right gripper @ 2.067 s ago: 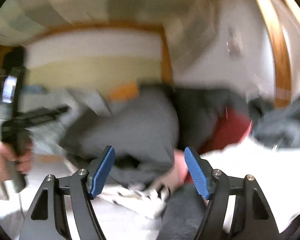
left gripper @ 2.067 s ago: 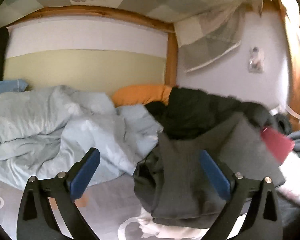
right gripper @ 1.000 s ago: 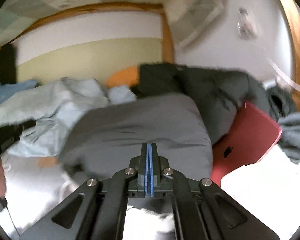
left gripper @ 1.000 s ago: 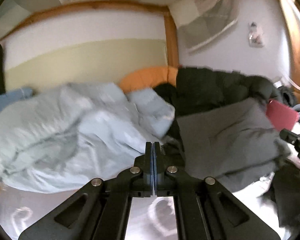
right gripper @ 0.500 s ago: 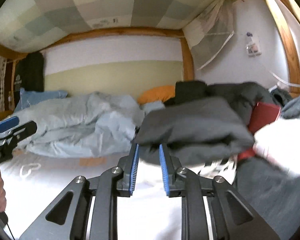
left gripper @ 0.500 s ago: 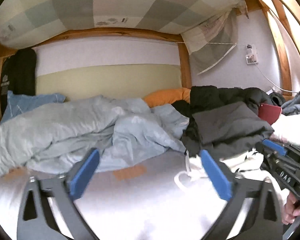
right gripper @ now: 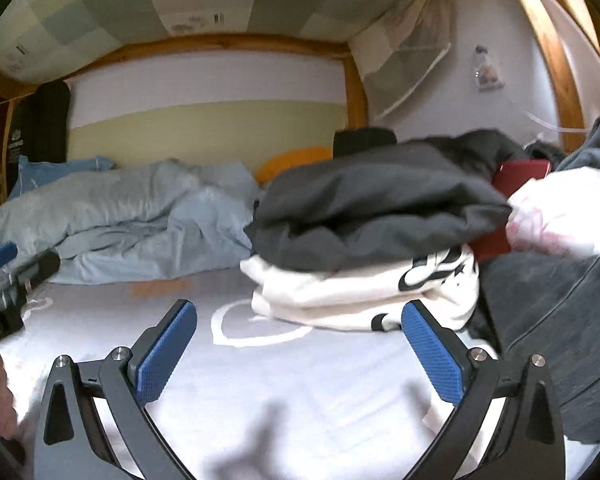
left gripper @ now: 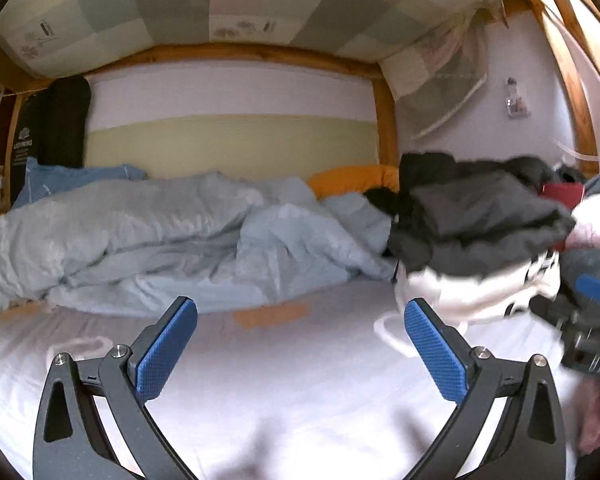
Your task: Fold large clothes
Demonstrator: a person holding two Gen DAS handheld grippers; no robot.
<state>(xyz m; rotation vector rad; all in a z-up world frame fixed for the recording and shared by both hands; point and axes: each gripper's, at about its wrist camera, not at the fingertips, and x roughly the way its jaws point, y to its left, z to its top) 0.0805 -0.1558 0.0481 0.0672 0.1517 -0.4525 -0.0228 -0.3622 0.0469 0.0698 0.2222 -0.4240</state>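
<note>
The left gripper [left gripper: 300, 344] is wide open with nothing between its blue pads, and the right gripper [right gripper: 298, 346] is wide open and holds nothing too. A second ago both were pinched tight, and half a second ago the right one was only a little apart. Both have also pulled back, so the clothes look smaller and farther away than before. The folded dark gray garment [right gripper: 376, 216] lies flat on top of a folded white garment [right gripper: 364, 292] with black print. The gray one's long side runs from 9 o'clock to 3 o'clock, and its rounded folded edge faces the right gripper. In the right wrist view the stack sits at about 1 o'clock, just past the right pad, not touching it. In the left wrist view the gray garment [left gripper: 480, 224] sits at 2 o'clock, well apart from the jaws. Everything rests on the white bed sheet [right gripper: 300, 380]. A crumpled light blue duvet [left gripper: 172, 240] fills the side at 10 o'clock, and an orange pillow [left gripper: 352, 178] peeks out behind it. A red flat thing [right gripper: 520, 178] leans behind the stack.
</note>
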